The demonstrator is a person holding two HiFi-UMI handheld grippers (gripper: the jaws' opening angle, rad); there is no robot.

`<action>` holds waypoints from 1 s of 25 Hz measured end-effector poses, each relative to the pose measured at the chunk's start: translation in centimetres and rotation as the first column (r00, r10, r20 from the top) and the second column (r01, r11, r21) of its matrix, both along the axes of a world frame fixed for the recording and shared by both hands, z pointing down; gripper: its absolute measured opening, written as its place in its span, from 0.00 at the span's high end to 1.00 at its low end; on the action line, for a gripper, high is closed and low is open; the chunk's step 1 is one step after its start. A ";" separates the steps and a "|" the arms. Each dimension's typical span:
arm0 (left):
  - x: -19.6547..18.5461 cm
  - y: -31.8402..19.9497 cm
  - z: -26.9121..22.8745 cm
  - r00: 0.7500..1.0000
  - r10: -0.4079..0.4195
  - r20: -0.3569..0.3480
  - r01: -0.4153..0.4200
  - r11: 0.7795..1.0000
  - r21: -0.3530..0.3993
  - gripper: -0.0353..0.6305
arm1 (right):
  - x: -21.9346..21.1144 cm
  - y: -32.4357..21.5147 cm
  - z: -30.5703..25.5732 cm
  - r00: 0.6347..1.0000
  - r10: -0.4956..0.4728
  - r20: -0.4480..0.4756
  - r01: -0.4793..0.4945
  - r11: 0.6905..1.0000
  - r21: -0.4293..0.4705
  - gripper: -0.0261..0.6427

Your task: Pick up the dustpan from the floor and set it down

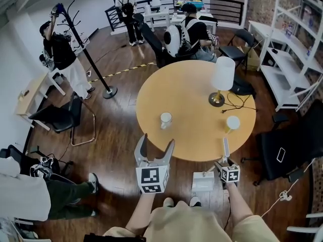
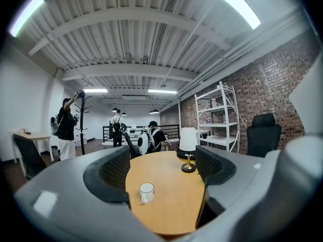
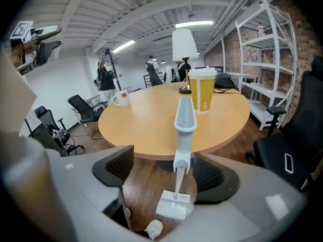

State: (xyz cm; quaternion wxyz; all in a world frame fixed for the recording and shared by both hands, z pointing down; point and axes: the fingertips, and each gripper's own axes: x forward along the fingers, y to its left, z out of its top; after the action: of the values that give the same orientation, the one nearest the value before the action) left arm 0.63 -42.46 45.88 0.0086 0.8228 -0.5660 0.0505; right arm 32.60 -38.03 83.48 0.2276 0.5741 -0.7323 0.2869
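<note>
In the head view, the left gripper (image 1: 157,140) is hovering at the near edge of the round tabletop (image 1: 192,100), with its jaws standing apart and nothing between them. The right gripper (image 1: 224,164) is reaching down beside the tabletop. The white dustpan (image 1: 203,181) is sitting on the wooden floor (image 1: 116,135), just in front of the person's feet, and its long handle (image 1: 225,147) is rising beside the tabletop edge.

In the left gripper view, the left gripper (image 2: 162,168) is pointing level over the tabletop. Its jaws are a little apart and holding nothing; only a mug (image 2: 147,191) and a lamp (image 2: 187,147) are showing far behind the gap.

In the right gripper view, the right gripper (image 3: 166,174) is looking down along the handle (image 3: 184,130). The jaws are standing wide, and the handle is passing between them, nearer to the right jaw. It is probably not touching either pad, but the wide lens is making this hard to judge. The pan part (image 3: 174,205) is resting flat on the floor below, and a yellow cup (image 3: 201,89) is standing on the tabletop behind.

The dustpan is looking like thin, stiff plastic, so it should be light. The handle is smooth and may be slipping or swinging if gripped loosely. I am judging that a firm hold on the thicker upper part of the handle is the best place.
</note>
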 end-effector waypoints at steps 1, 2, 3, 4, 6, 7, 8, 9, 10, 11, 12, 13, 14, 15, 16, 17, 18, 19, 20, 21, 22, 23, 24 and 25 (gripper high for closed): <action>0.1 0.1 0.0 1.000 0.002 0.001 -0.002 1.000 0.000 0.35 | 0.3 0.1 0.0 1.000 0.004 0.000 -0.004 1.000 0.000 0.43; 0.3 0.1 0.1 1.000 0.002 0.003 -0.002 1.000 0.001 0.35 | 0.6 0.2 -0.1 1.000 0.009 0.000 -0.009 1.000 0.003 0.43; 0.5 0.1 0.1 1.000 0.003 0.003 -0.003 1.000 0.002 0.35 | 0.8 0.3 -0.4 1.000 0.018 0.003 -0.018 1.000 0.011 0.43; 0.7 0.2 0.2 1.000 0.006 0.003 -0.006 1.000 0.001 0.35 | 0.9 0.3 -1.0 1.000 0.029 0.008 -0.029 0.999 0.028 0.43; 0.6 0.2 0.2 1.000 0.011 0.000 -0.011 1.000 -0.002 0.35 | 0.3 0.2 -3.4 0.998 0.054 0.030 -0.056 0.994 0.095 0.43; 0.5 0.2 0.1 1.000 0.013 -0.001 -0.013 1.000 -0.003 0.35 | -0.3 0.0 -5.2 0.997 0.064 0.044 -0.070 0.987 0.144 0.43; 0.4 0.2 0.1 1.000 0.013 -0.002 -0.013 1.000 -0.003 0.35 | -0.9 -0.2 -7.4 0.996 0.071 0.061 -0.082 0.976 0.202 0.43; 0.4 0.2 0.1 1.000 0.013 -0.003 -0.013 1.000 -0.003 0.35 | -1.5 -0.5 -9.8 0.994 0.074 0.082 -0.094 0.960 0.265 0.39; 0.4 0.2 0.2 1.000 0.013 -0.004 -0.013 1.000 -0.003 0.35 | -2.1 -0.9 -12.3 0.992 0.074 0.106 -0.105 0.940 0.326 0.33; 0.5 0.3 0.2 1.000 0.012 -0.007 -0.012 1.000 -0.003 0.35 | -2.6 -1.2 -14.9 0.990 0.069 0.127 -0.113 0.917 0.382 0.30; 0.6 0.3 0.2 1.000 0.010 -0.010 -0.010 1.000 -0.003 0.35 | -3.2 -1.5 -17.6 0.989 0.056 0.137 -0.111 0.894 0.434 0.29; 0.7 0.3 0.2 1.000 0.009 -0.012 -0.009 1.000 -0.002 0.35 | -3.8 -1.9 -20.1 0.991 0.036 0.131 -0.096 0.870 0.483 0.29; 0.8 0.3 0.2 1.000 0.007 -0.015 -0.007 1.000 -0.001 0.35 | -4.5 -2.2 -22.7 0.994 0.014 0.111 -0.071 0.845 0.530 0.29; 0.8 0.4 0.2 1.000 0.007 -0.018 -0.007 1.000 0.002 0.35 | -5.2 -2.5 -25.0 0.997 -0.006 0.081 -0.041 0.820 0.570 0.29; 0.9 0.4 0.0 1.000 0.007 -0.022 -0.007 1.000 0.006 0.35 | -5.8 -2.8 -27.3 0.999 -0.019 0.048 -0.014 0.797 0.604 0.29; 0.9 0.4 -0.2 1.000 0.008 -0.025 -0.007 1.000 0.012 0.35 | -6.4 -2.9 -29.3 1.000 -0.024 0.018 0.007 0.775 0.632 0.29; 0.9 0.5 -0.4 1.000 0.008 -0.028 -0.008 1.000 0.018 0.35 | -6.8 -3.0 -31.2 1.000 -0.023 -0.003 0.019 0.753 0.657 0.30; 0.8 0.6 -0.6 0.999 0.009 -0.031 -0.009 1.000 0.025 0.35 | -7.2 -3.0 -32.9 1.000 -0.018 -0.015 0.023 0.732 0.681 0.32; 0.8 0.7 -0.8 0.999 0.010 -0.033 -0.009 0.999 0.032 0.35 | -7.6 -3.0 -34.6 1.000 -0.013 -0.020 0.023 0.709 0.705 0.35; 0.7 0.9 -1.1 0.999 0.011 -0.036 -0.009 0.999 0.039 0.35 | -8.0 -2.8 -36.1 1.000 -0.010 -0.024 0.024 0.687 0.726 0.36; 0.6 1.0 -1.4 0.999 0.010 -0.039 -0.009 0.999 0.048 0.35 | -8.4 -2.7 -37.4 0.999 -0.010 -0.030 0.029 0.669 0.743 0.37; 0.4 1.0 -1.7 0.999 0.009 -0.043 -0.006 0.998 0.056 0.35 | -8.8 -2.6 -38.5 0.999 -0.011 -0.041 0.039 0.654 0.755 0.37; 0.2 1.1 -2.0 0.999 0.005 -0.048 -0.002 0.998 0.064 0.36 | -9.2 -2.5 -39.5 0.999 -0.013 -0.053 0.049 0.643 0.764 0.37; -0.1 1.2 -2.2 0.999 -0.001 -0.051 0.004 0.998 0.070 0.36 | -9.6 -2.4 -40.3 0.998 -0.016 -0.060 0.057 0.633 0.772 0.37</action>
State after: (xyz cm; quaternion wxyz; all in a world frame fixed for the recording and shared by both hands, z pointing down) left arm 0.56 -41.29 43.71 -0.0057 0.8229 -0.5681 0.0096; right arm 23.02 -40.44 43.23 -0.0168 0.6080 -0.7905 -0.0723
